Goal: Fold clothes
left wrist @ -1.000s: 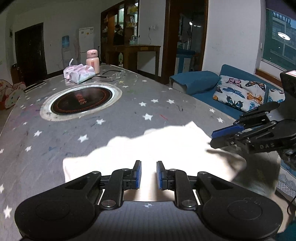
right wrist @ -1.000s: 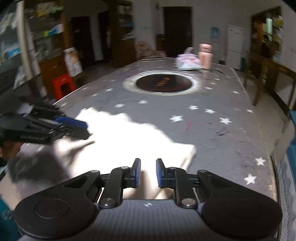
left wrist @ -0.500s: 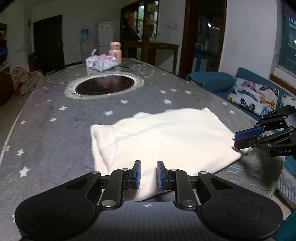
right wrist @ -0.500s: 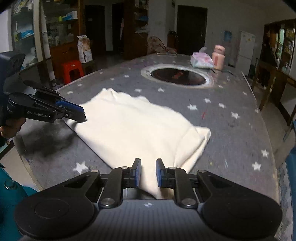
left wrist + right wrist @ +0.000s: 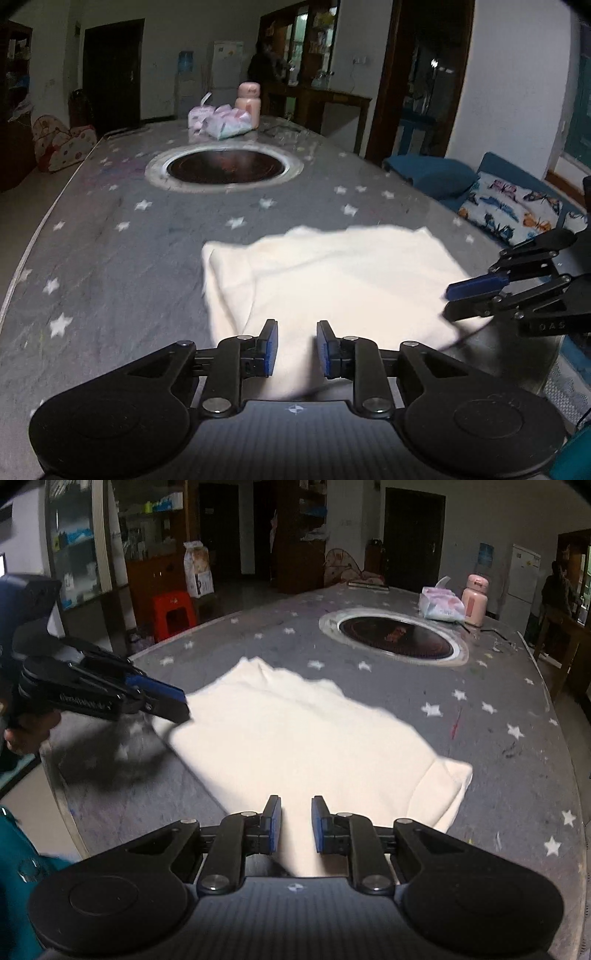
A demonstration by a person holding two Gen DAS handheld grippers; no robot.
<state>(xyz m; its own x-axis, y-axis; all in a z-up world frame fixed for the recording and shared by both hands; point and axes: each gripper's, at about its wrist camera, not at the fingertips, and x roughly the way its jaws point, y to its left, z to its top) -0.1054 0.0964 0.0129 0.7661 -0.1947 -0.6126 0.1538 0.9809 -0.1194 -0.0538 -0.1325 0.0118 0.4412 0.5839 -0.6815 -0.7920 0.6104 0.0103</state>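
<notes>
The left gripper [image 5: 293,349] hung over the near edge of the cream garment [image 5: 332,273], its blue pads parted with nothing between them. The right gripper [image 5: 294,825] was likewise parted and empty, above the opposite end of the cloth. Each also showed from the side in the other's view, tips close to the fabric's edge; whether they touched it could not be told.

The garment lay folded flat near the table's near rim, its long axis running from one gripper to the other, a doubled edge at one end. Under it was a grey star-printed table [image 5: 110,240] with a dark round cooktop [image 5: 225,168] sunk in the middle; beyond that stood a tissue pack [image 5: 219,122] beside a pink bottle [image 5: 248,99].

Only the left view took in the blue sofa [image 5: 432,175] with its butterfly cushion [image 5: 509,206]. Only the right view showed a red stool [image 5: 173,613] and glass-fronted shelves [image 5: 77,542]
</notes>
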